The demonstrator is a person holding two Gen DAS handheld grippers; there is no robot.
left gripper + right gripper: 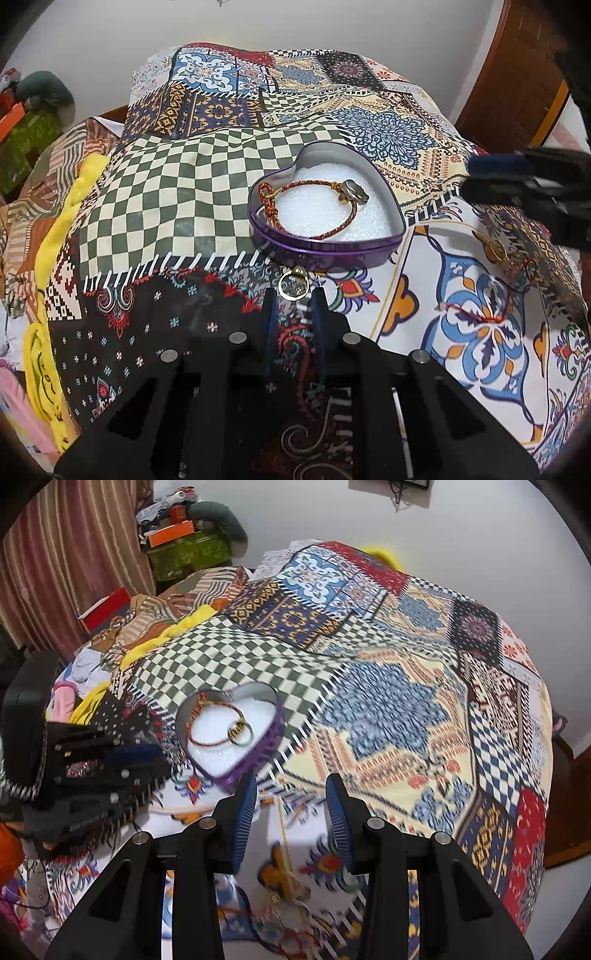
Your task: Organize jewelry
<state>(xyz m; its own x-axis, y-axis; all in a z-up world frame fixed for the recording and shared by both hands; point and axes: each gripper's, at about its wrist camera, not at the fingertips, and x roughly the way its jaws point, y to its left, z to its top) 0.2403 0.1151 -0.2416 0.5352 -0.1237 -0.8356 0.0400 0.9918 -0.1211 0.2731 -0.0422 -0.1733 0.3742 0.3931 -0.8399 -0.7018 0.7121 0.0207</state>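
A purple heart-shaped tin (325,243) with white foam holds a red-and-gold cord bracelet (314,201) with a round charm; it also shows in the right wrist view (258,753). A gold ring (293,286) lies on the patterned bedspread just in front of the tin. My left gripper (293,295) is open, its fingertips either side of the ring. My right gripper (291,786) is open and empty, above a thin gold chain (286,845) and a red thread (484,314). Another gold piece (496,251) lies right of the tin.
The patchwork bedspread (184,192) covers the whole bed. Yellow cloth (70,221) and bunched clothes lie at the left edge. A wooden headboard (517,74) stands at the right. Boxes (184,550) are stacked by the curtain.
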